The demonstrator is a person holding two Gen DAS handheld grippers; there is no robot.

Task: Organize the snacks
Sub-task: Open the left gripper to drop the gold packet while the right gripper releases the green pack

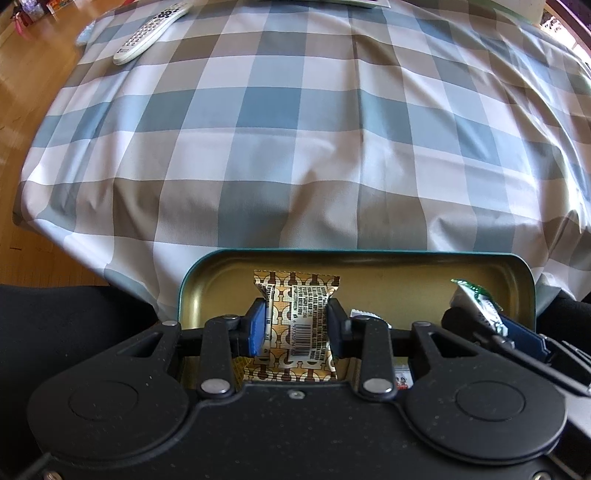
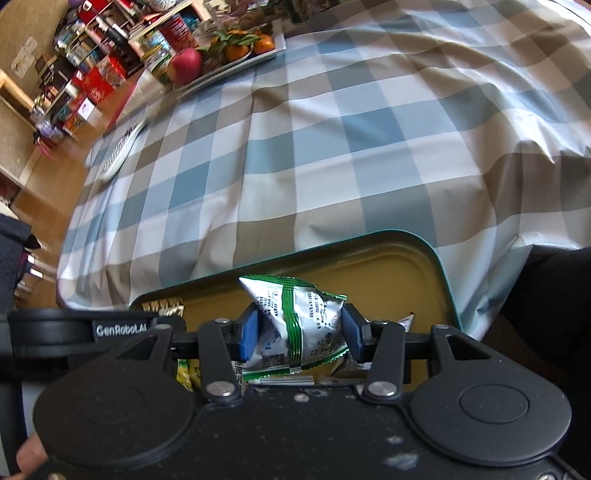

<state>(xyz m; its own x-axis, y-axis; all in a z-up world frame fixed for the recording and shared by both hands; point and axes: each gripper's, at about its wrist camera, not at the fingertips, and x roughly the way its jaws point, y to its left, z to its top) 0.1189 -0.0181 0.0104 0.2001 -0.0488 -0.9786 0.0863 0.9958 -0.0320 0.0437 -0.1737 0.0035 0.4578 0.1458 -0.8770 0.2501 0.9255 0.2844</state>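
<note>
Tin [image 1: 369, 264]: sitting right under both grippers, gold inside.
L gripper [image 1: 295, 325]: pinching brown-patterned snack bar [image 1: 295, 314], long axis running away from cam.
R gripper [image 2: 299, 330]: squeezing green-striped snack packet [image 2: 295, 314] over tin's right half.

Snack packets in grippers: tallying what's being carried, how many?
2: a gold patterned packet in the left gripper, a green-striped silver packet in the right gripper. More lie partly hidden in the tin.

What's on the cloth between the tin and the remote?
Nothing: in the left wrist view only bare checked tablecloth lies between the tin and the remote.
</note>
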